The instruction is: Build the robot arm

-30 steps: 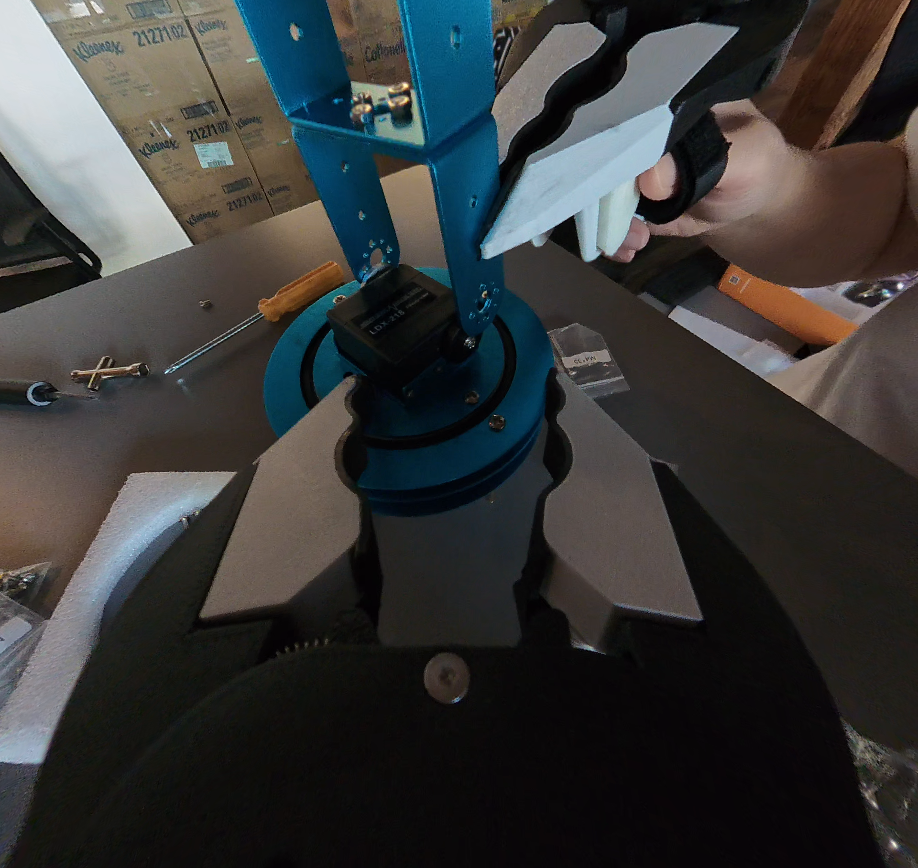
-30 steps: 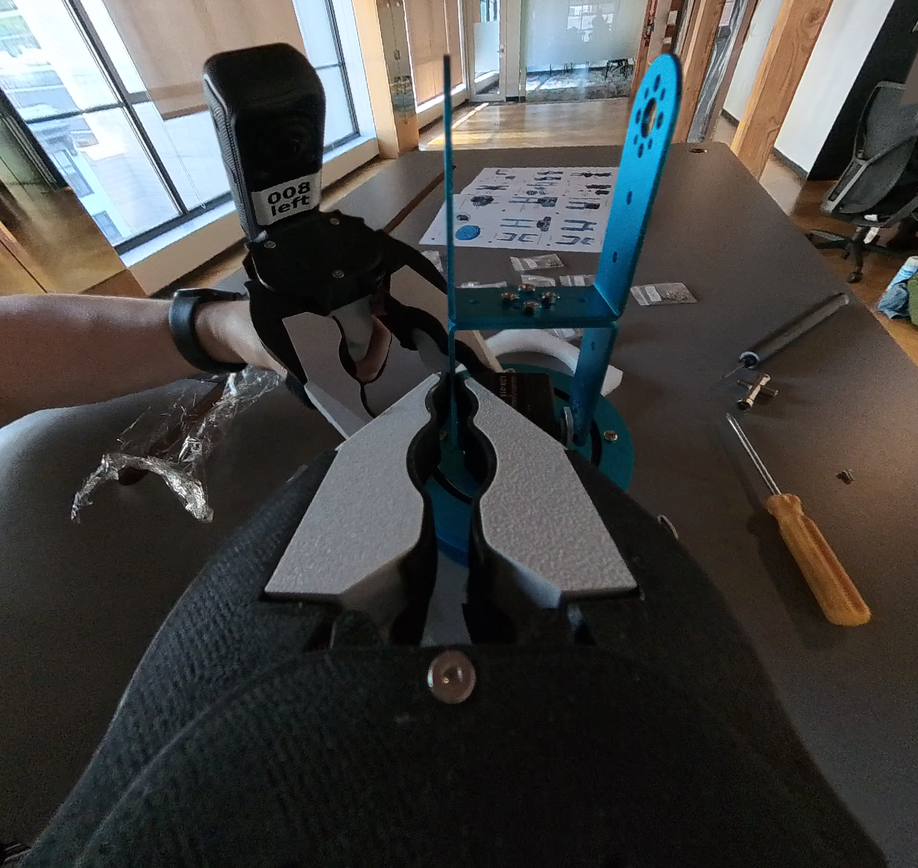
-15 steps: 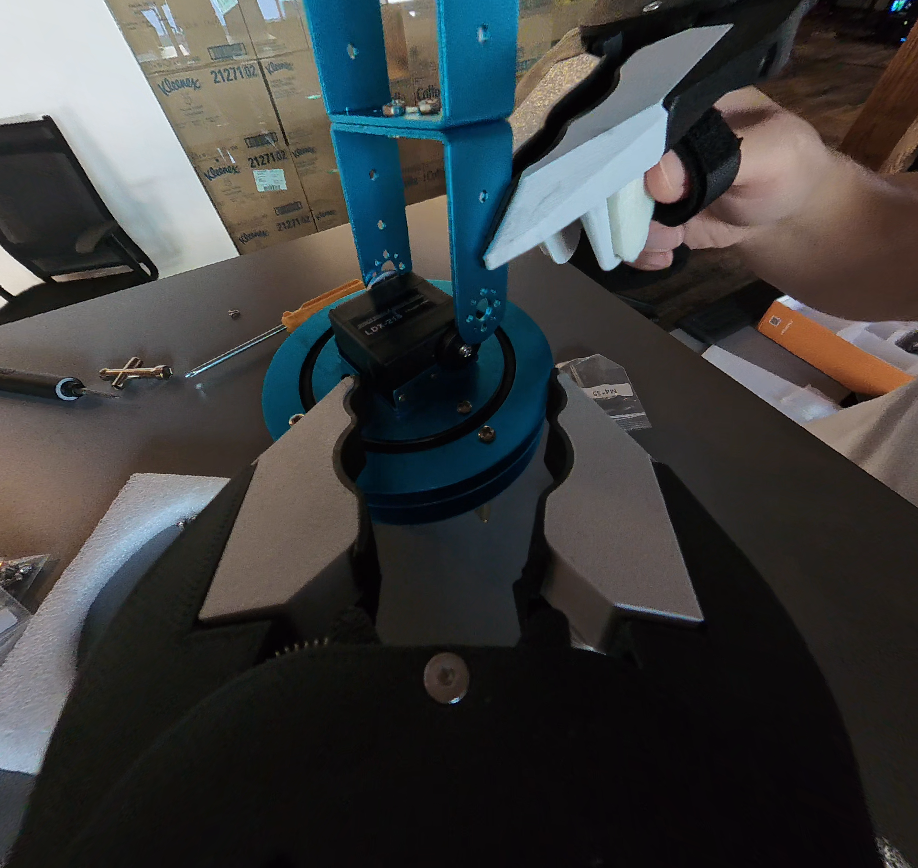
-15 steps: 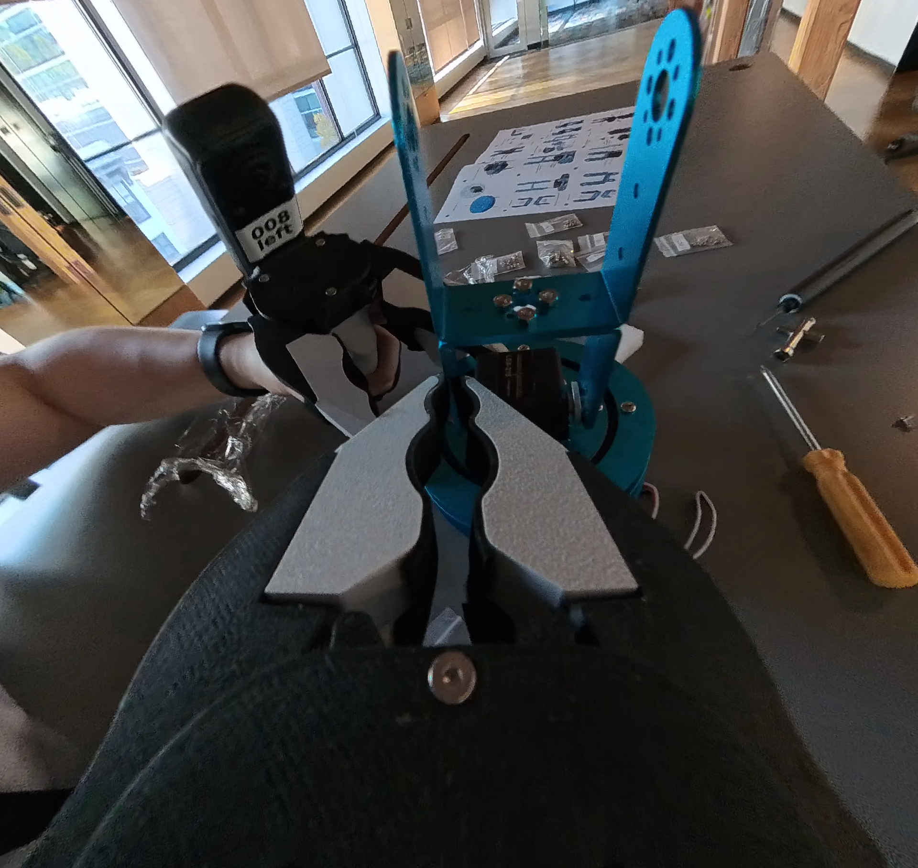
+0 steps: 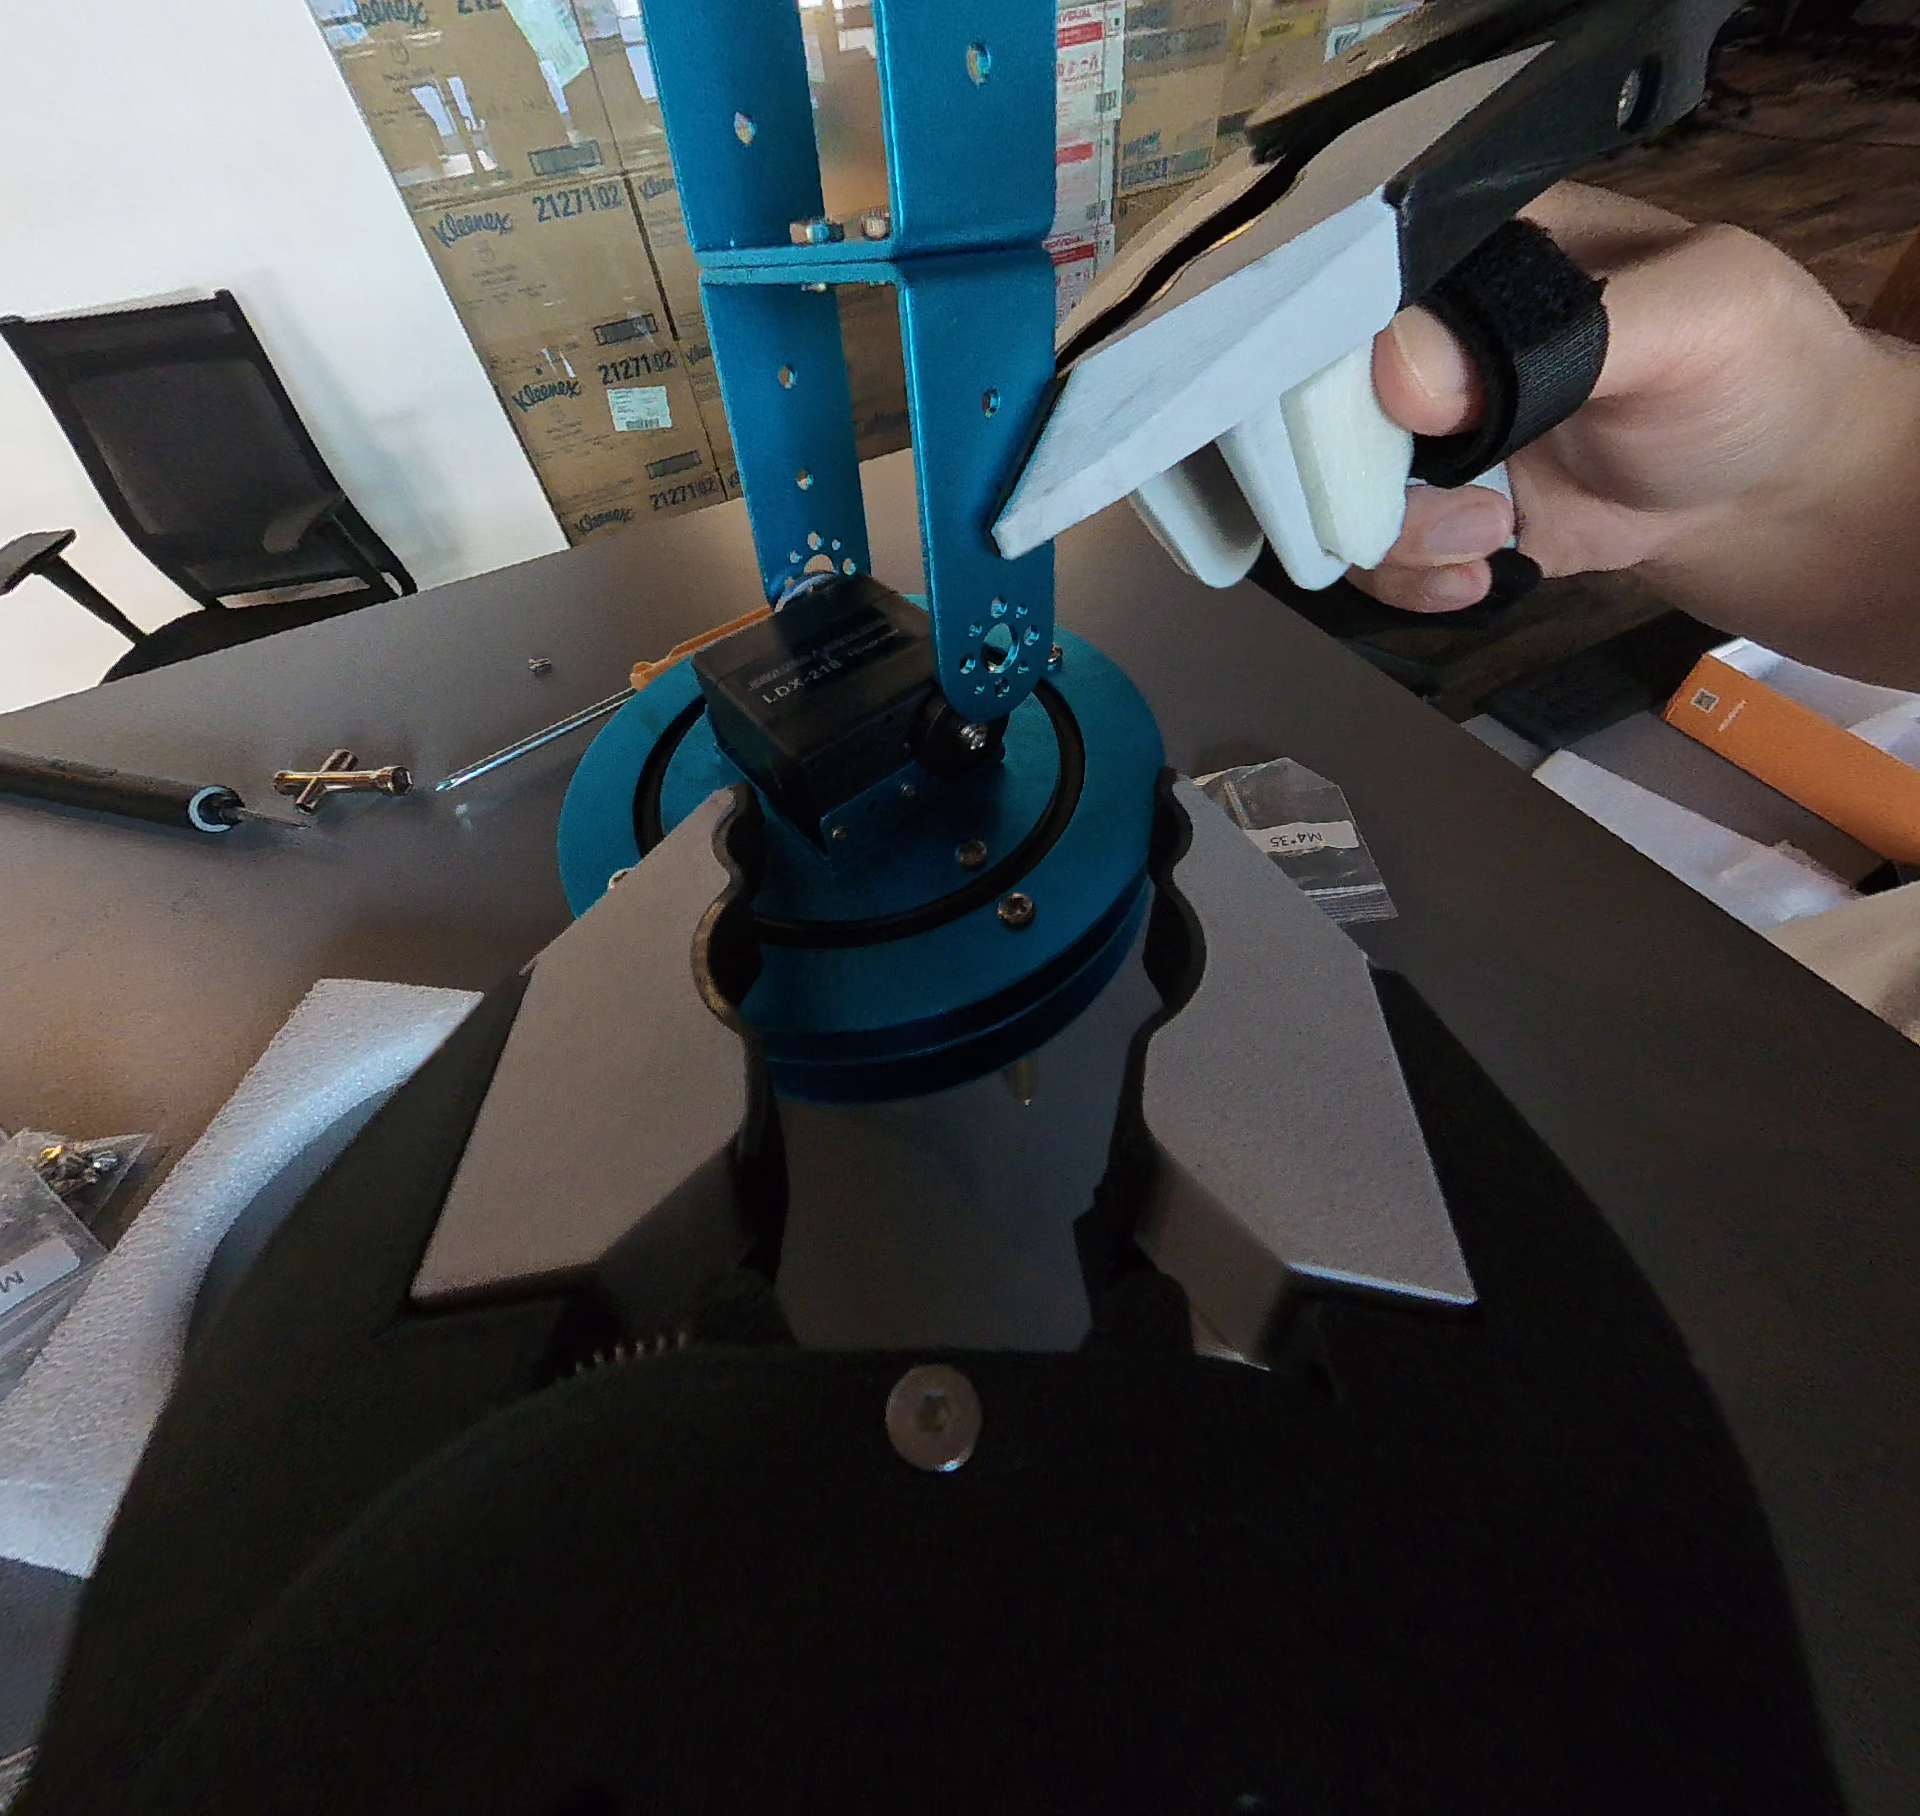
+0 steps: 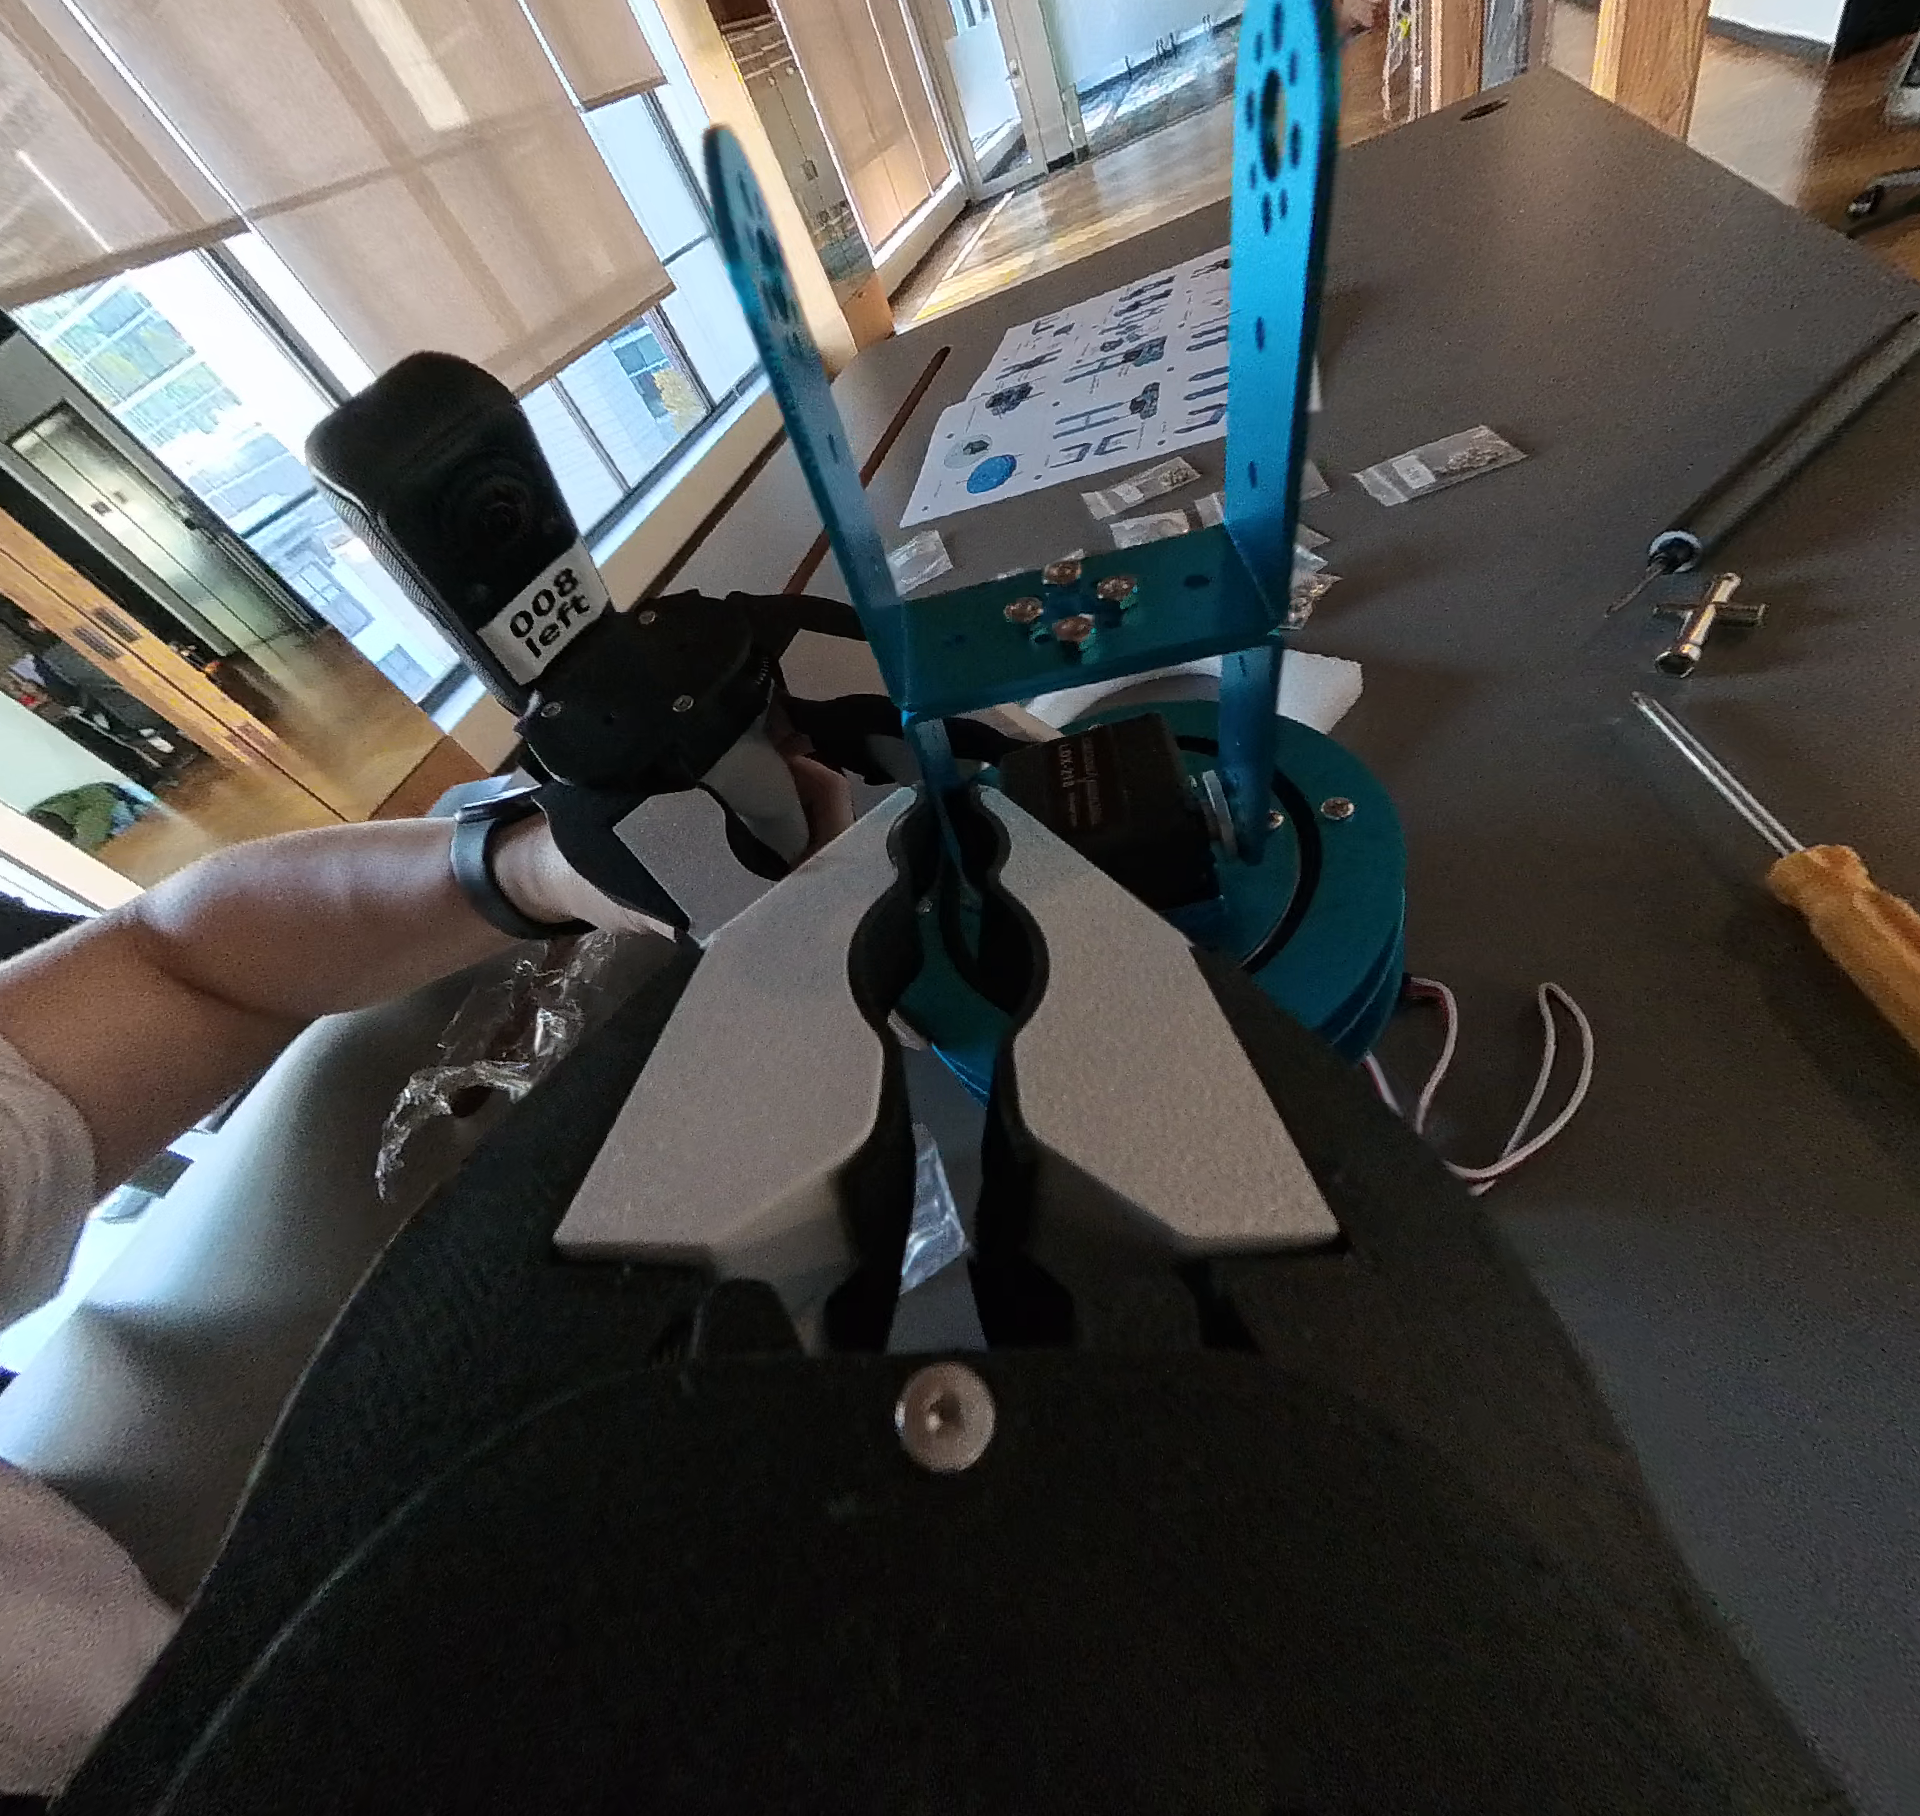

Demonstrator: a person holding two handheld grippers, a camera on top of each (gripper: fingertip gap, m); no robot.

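Note:
A blue round base [image 5: 883,987] carries a black servo [image 5: 821,717] and a tall blue U-bracket [image 5: 977,436]. My left gripper [image 5: 951,831] is shut on the base, one finger on each side of its rim. A brass stud shows under the base's near edge. My right gripper [image 6: 945,831] is shut on one thin leg of the bracket [image 6: 1081,613], just above the base [image 6: 1340,893]. It also shows in the left wrist view [image 5: 1023,509], coming in from the right with a hand behind it.
An orange-handled screwdriver [image 6: 1849,935], a cross wrench [image 6: 1704,618] and a black driver [image 6: 1766,447] lie to the right on the dark table. Small screw bags [image 6: 1444,462] and a printed sheet [image 6: 1081,416] lie beyond. White foam [image 5: 260,1143], crumpled plastic wrap [image 6: 468,1070] and thin wires [image 6: 1538,1070] lie close by. There is about 5 cm between the tips of the two grippers. The left tips stand about 15 cm off the orange-handled screwdriver [image 6: 1849,935].
Both grippers keep their hold. The assembly has turned and tipped against the table, so both bracket arms now show spread apart in the right wrist view, and wires by the base have come into view.

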